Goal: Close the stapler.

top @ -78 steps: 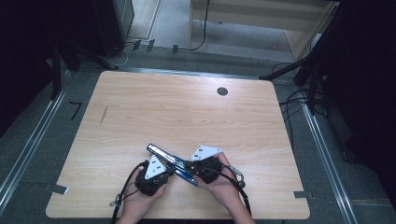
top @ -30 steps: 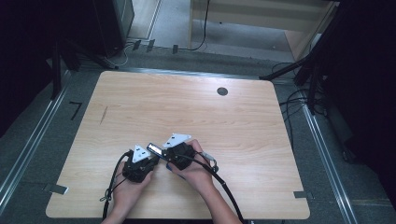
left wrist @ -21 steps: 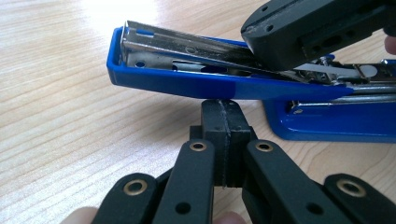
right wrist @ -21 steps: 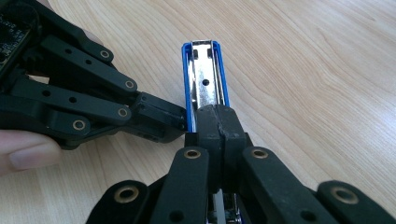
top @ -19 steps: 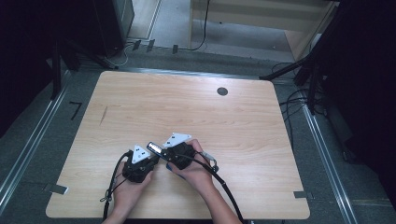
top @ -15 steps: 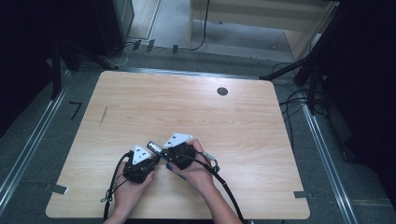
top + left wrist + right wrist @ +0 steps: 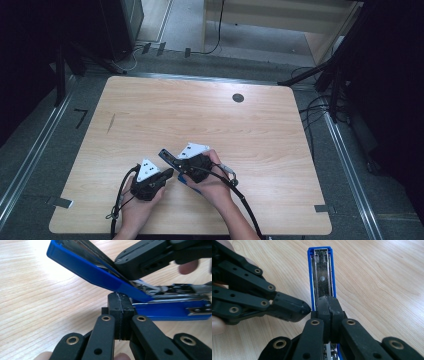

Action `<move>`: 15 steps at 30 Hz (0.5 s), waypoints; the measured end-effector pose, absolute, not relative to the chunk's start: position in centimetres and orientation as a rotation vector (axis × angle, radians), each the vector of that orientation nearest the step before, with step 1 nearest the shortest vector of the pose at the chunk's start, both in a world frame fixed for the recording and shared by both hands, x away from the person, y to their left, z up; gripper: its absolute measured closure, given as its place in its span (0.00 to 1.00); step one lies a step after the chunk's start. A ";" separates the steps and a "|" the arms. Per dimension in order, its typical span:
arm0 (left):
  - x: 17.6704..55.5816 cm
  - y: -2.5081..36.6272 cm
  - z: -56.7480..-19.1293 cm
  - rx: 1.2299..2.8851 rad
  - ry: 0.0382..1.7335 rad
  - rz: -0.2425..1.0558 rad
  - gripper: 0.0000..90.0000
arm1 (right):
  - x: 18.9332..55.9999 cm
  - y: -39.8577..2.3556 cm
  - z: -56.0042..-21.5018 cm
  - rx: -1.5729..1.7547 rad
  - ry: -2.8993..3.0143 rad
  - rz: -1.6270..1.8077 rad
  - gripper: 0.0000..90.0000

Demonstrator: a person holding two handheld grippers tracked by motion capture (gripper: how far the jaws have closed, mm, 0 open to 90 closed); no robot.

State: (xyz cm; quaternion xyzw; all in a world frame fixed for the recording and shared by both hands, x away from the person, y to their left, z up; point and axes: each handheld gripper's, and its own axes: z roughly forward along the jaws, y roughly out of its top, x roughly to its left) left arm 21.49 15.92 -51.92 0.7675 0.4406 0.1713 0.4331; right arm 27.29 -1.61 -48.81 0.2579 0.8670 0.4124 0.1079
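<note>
A blue stapler (image 7: 166, 155) lies near the table's front edge with its cover swung open. The cover (image 7: 87, 267) slants up, and the base (image 7: 172, 311) lies flat on the wood. My right gripper (image 7: 329, 307) is shut with nothing between its pads, and its tip rests on the metal channel (image 7: 322, 272) inside the open cover. My left gripper (image 7: 120, 312) is also shut and empty, with its tip at the stapler's side where cover and base meet. In the high view the left gripper (image 7: 169, 174) and right gripper (image 7: 180, 164) sit tip to tip.
The wooden table (image 7: 200, 120) has a round black grommet (image 7: 238, 98) at the back and a dark mark (image 7: 110, 123) at the left. Cables (image 7: 240, 200) trail from the grippers toward the front edge. Metal rails run along both sides of the table.
Since the earliest frame both hands and the stapler have shifted left along the front of the table. Over the last second nothing has visibly moved.
</note>
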 end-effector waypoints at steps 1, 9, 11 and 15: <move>21.4 15.8 -51.9 1.914 1.089 0.421 1.00 | 27.3 -1.7 -48.8 0.757 2.548 1.217 1.00; 20.9 14.4 -52.5 1.927 1.034 0.387 1.00 | 27.0 -2.3 -48.6 0.755 2.533 1.239 1.00; 20.8 14.0 -52.5 1.938 1.005 0.379 1.00 | 27.0 -2.4 -48.5 0.750 2.529 1.244 1.00; 20.6 13.1 -52.8 1.965 0.972 0.362 1.00 | 26.8 -2.7 -48.4 0.747 2.525 1.252 1.00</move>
